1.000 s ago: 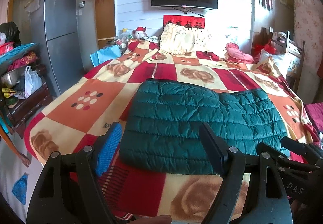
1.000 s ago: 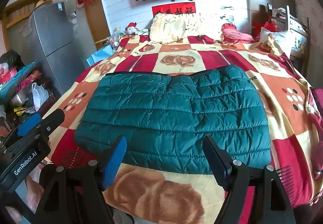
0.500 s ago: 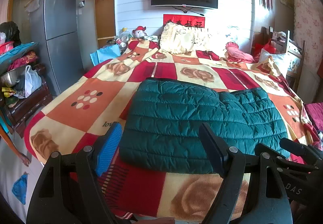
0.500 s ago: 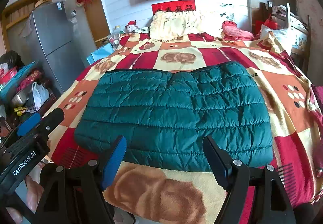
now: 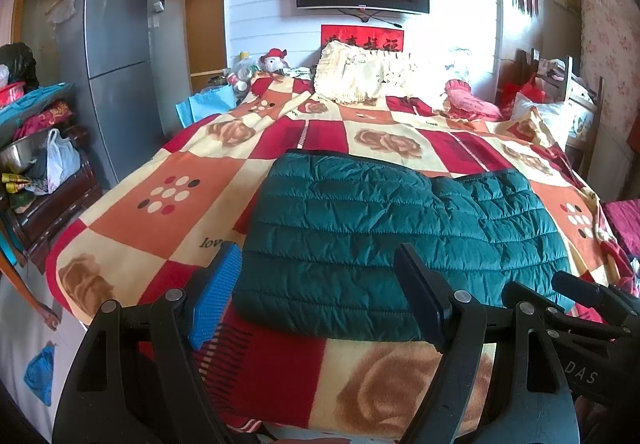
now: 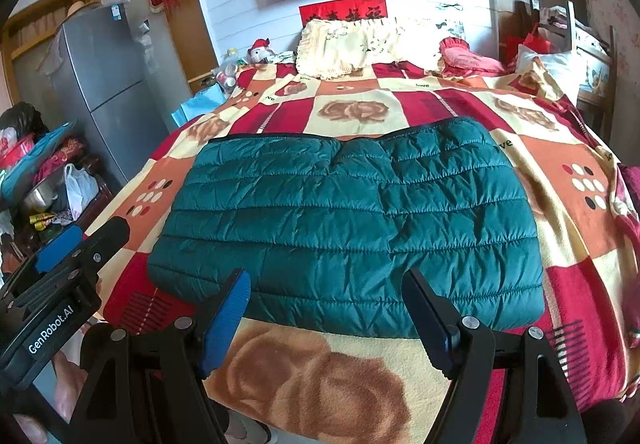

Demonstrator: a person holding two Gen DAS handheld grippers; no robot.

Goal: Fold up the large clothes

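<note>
A dark green quilted puffer jacket [image 5: 384,228] lies folded into a flat rectangle on the patterned blanket [image 5: 160,212] of a bed; it also shows in the right wrist view [image 6: 348,216]. My left gripper [image 5: 316,292] is open and empty, held above the jacket's near left corner. My right gripper [image 6: 326,312] is open and empty, held over the jacket's near edge. The right gripper shows at the lower right of the left wrist view [image 5: 580,308]. The left gripper shows at the lower left of the right wrist view [image 6: 76,248].
Cream pillows [image 5: 360,72] and a pink cushion [image 5: 468,100] lie at the head of the bed. A grey fridge [image 5: 112,64] and a cluttered shelf [image 5: 36,164] stand to the left. A wooden chair [image 5: 560,92] stands on the right.
Both grippers have barely shifted; the right wrist view has drawn back and tilted slightly. The jacket has not moved.
</note>
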